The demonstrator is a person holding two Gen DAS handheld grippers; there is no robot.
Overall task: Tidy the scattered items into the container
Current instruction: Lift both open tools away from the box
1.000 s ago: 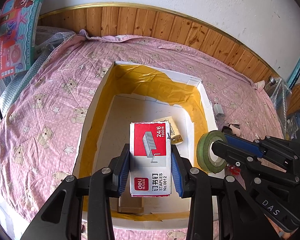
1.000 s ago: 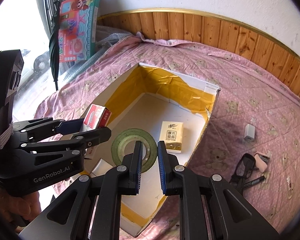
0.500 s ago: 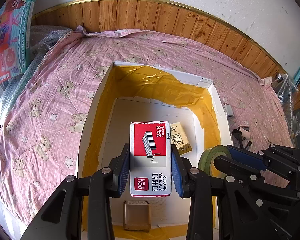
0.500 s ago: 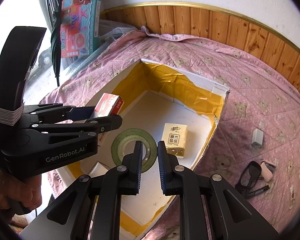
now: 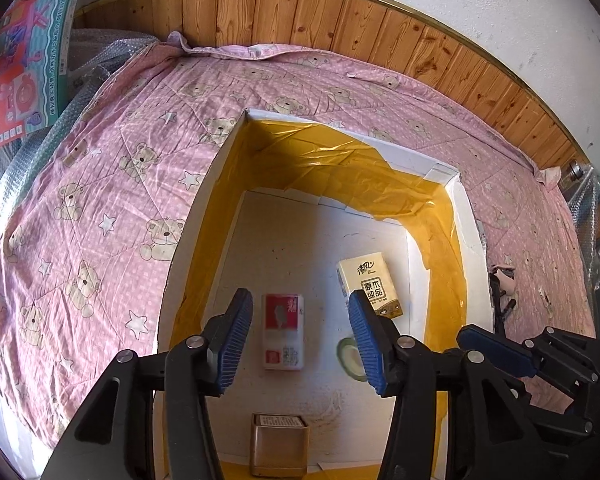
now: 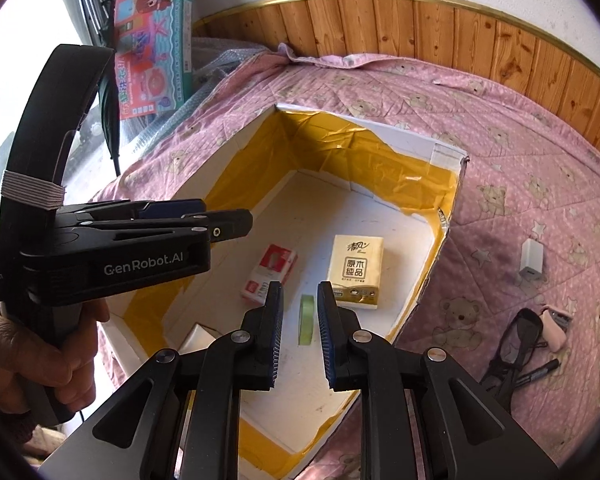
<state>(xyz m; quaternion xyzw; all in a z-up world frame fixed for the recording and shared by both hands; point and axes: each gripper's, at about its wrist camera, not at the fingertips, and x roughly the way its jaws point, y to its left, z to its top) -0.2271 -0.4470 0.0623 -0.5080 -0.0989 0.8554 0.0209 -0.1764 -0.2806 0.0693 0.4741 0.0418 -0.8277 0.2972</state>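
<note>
Since 1.0 s ago, the staples box [image 5: 283, 332] and tape roll [image 6: 306, 319] are dropped into the container [image 5: 466, 216], both claws, left claw [image 5: 300, 340] and right claw [image 6: 299, 334], are spread empty, and the light, stiff charger [image 6: 531, 259] on the bed [image 6: 520, 168] is best pinched across its flat sides.

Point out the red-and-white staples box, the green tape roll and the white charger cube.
Red-and-white staples box [image 5: 283, 332], left wrist view, top face.
Green tape roll [image 6: 306, 319], right wrist view, outer band.
White charger cube [image 6: 531, 258], right wrist view, front face.
</note>
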